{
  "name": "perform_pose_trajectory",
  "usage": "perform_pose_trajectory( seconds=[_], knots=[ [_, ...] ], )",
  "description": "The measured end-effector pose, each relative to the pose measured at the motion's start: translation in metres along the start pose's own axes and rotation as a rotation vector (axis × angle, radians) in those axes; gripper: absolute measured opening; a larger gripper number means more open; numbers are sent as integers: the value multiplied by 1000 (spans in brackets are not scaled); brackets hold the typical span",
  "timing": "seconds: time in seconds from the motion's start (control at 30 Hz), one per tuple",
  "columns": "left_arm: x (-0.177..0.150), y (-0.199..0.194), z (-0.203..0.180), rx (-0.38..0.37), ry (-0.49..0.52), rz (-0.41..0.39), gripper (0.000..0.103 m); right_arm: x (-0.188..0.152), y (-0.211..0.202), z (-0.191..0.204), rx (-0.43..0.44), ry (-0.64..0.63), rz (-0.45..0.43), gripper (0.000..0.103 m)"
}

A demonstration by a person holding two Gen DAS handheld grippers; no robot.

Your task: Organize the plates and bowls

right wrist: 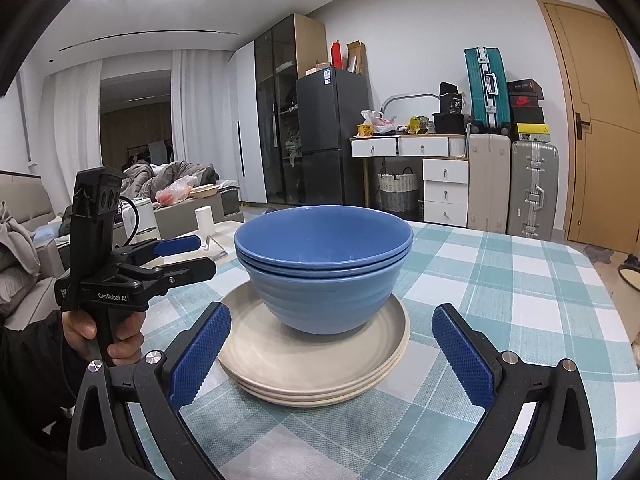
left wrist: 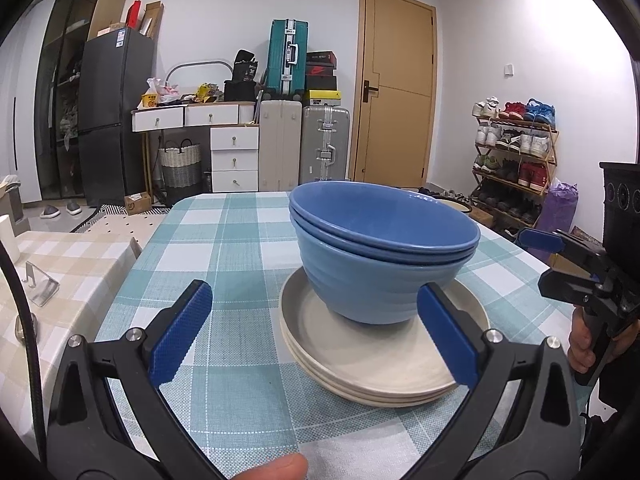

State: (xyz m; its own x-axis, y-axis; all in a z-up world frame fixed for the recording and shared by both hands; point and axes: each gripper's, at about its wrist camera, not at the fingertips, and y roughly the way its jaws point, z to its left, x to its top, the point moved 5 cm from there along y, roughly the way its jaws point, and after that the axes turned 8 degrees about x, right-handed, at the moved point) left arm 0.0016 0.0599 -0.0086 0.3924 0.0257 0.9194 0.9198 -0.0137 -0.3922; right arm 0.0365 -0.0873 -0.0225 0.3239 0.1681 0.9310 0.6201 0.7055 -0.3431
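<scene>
Nested blue bowls (left wrist: 384,252) stand upright on a stack of three beige plates (left wrist: 360,364) on the checked tablecloth. The bowls (right wrist: 324,268) and the plates (right wrist: 316,364) also show in the right wrist view. My left gripper (left wrist: 316,332) is open and empty, just short of the stack's near left edge. My right gripper (right wrist: 332,352) is open and empty, its fingers either side of the plate stack's near rim without touching. Each gripper shows in the other's view, the right one (left wrist: 548,256) at the stack's right, the left one (right wrist: 188,256) at its left.
The table with the teal checked cloth (left wrist: 224,240) ends a little beyond the bowls. A second table with a beige checked cloth (left wrist: 72,264) adjoins on the left and carries a clear stand (left wrist: 40,284). Suitcases, drawers, a fridge and a shoe rack line the far walls.
</scene>
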Motion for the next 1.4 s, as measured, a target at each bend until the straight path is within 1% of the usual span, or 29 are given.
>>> perform_pose_trajectory(
  seconds=[1.4],
  knots=[
    [-1,2,2,3,-8,3,102,0,0,1,6,7,4,103]
  ],
)
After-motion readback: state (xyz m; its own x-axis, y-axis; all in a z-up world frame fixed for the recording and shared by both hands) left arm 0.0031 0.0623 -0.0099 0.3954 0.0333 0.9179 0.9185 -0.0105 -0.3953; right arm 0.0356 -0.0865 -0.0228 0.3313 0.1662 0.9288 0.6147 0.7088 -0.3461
